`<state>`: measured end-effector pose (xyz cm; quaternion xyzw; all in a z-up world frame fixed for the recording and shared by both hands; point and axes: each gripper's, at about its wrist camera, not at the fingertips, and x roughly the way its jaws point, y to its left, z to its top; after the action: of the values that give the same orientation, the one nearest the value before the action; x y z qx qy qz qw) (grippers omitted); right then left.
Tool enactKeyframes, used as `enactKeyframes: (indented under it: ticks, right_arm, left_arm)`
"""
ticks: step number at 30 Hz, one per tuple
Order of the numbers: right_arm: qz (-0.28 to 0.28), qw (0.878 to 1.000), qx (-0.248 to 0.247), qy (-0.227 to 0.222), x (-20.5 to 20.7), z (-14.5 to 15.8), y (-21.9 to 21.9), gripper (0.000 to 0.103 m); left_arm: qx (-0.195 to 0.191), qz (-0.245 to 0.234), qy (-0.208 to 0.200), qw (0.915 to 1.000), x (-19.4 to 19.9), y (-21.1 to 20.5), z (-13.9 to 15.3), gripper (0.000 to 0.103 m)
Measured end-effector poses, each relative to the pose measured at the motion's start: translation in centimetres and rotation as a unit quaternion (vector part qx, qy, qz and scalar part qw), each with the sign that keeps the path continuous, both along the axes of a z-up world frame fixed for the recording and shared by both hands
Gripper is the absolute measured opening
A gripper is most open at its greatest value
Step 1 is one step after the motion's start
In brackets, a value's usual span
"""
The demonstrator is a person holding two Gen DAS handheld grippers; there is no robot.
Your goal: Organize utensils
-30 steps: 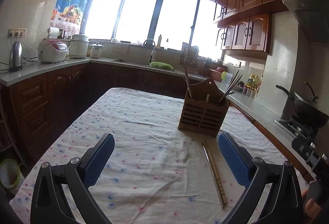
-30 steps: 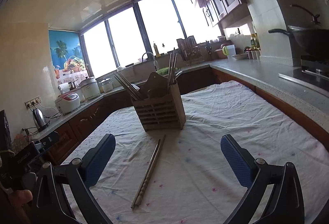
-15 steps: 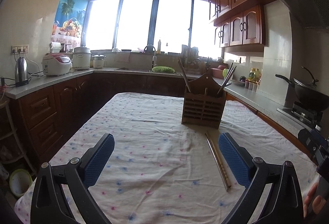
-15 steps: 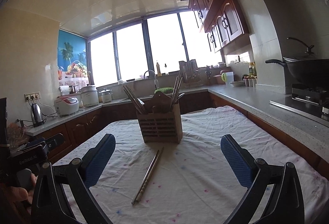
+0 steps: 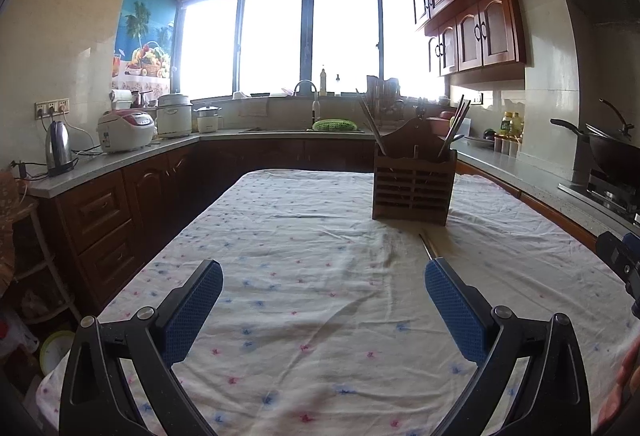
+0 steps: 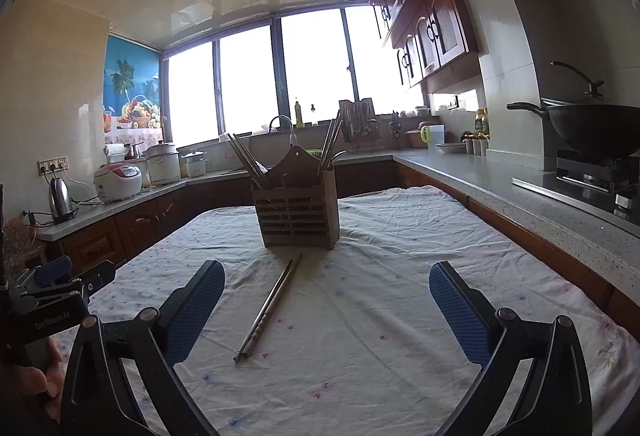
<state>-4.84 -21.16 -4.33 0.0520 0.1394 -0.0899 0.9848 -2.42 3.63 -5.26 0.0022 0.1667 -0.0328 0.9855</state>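
A brown slatted wooden utensil holder [image 5: 413, 184] [image 6: 298, 211] stands upright on the cloth-covered table, with chopsticks leaning out of its left and right compartments. A pair of metal chopsticks [image 6: 269, 307] lies flat on the cloth in front of the holder; in the left wrist view only their far tip [image 5: 427, 246] shows behind the right finger. My left gripper [image 5: 323, 310] is open and holds nothing. My right gripper [image 6: 326, 310] is open too, with the chopsticks lying between and ahead of its blue pads. The left gripper's body [image 6: 60, 290] appears at the right view's left edge.
The table carries a white cloth [image 5: 304, 260] with small flower prints. Counters wrap around: kettle [image 5: 59, 148], rice cookers [image 5: 126, 131] and sink [image 5: 306, 103] at left and back, a black wok [image 6: 592, 127] on the stove at right. A hand [image 6: 28, 380] shows bottom left.
Both cameras have tilted up and levelled, so the holder and chopsticks sit lower in view. In the left view the chopsticks have slid behind the right finger. Both grippers stay open.
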Motion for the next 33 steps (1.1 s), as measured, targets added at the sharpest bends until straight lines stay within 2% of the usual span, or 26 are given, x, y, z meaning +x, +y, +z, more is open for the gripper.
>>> enactKeyframes:
  ticks: [14,33]
  right_arm:
    - [0.004,1.0,0.0,0.005,0.06,-0.4,0.23,0.103]
    - [0.007,1.0,-0.001,0.006,0.05,-0.55,0.35,0.103]
  left_arm:
    - [0.014,0.01,-0.003,0.9999,-0.1,0.0,-0.68,0.102]
    - [0.011,0.015,-0.001,0.9998,0.24,0.56,-1.0,0.102]
